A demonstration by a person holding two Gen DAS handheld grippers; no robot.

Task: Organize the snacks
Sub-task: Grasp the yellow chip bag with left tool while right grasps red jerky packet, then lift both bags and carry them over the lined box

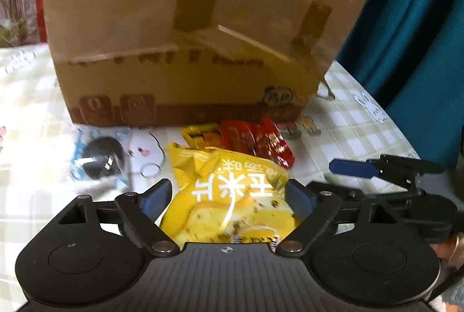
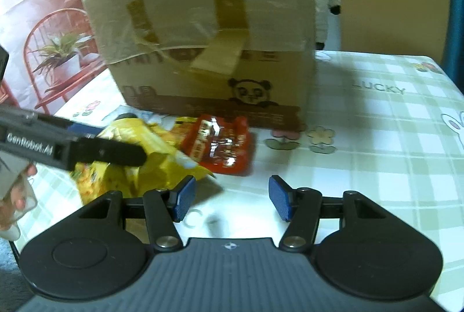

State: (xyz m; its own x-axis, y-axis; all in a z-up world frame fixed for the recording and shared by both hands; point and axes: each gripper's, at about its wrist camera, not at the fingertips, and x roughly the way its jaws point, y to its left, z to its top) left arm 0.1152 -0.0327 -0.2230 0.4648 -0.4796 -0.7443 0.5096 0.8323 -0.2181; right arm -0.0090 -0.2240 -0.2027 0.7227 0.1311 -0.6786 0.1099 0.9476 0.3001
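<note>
A yellow snack bag [image 1: 232,196] with white lettering lies on the checked tablecloth [image 1: 348,132], between the fingers of my left gripper [image 1: 227,187]. The jaws stand wide on either side of the bag and do not squeeze it. In the right wrist view a black finger [image 2: 110,154] of that left gripper reaches over the crumpled yellow bag [image 2: 150,164]. Red snack packs [image 1: 261,141] [image 2: 223,144] and a small yellow pack [image 1: 200,135] lie just behind, against the cardboard box [image 1: 188,36] [image 2: 203,36]. My right gripper [image 2: 232,202] is open over bare cloth with nothing between its blue pads.
A clear blue packet with a black round item [image 1: 98,158] lies left of the yellow bag. The tall taped box fills the back of the table. A teal curtain [image 1: 420,36] hangs to the right. A red chair with a potted plant [image 2: 58,51] stands beyond the table's left edge.
</note>
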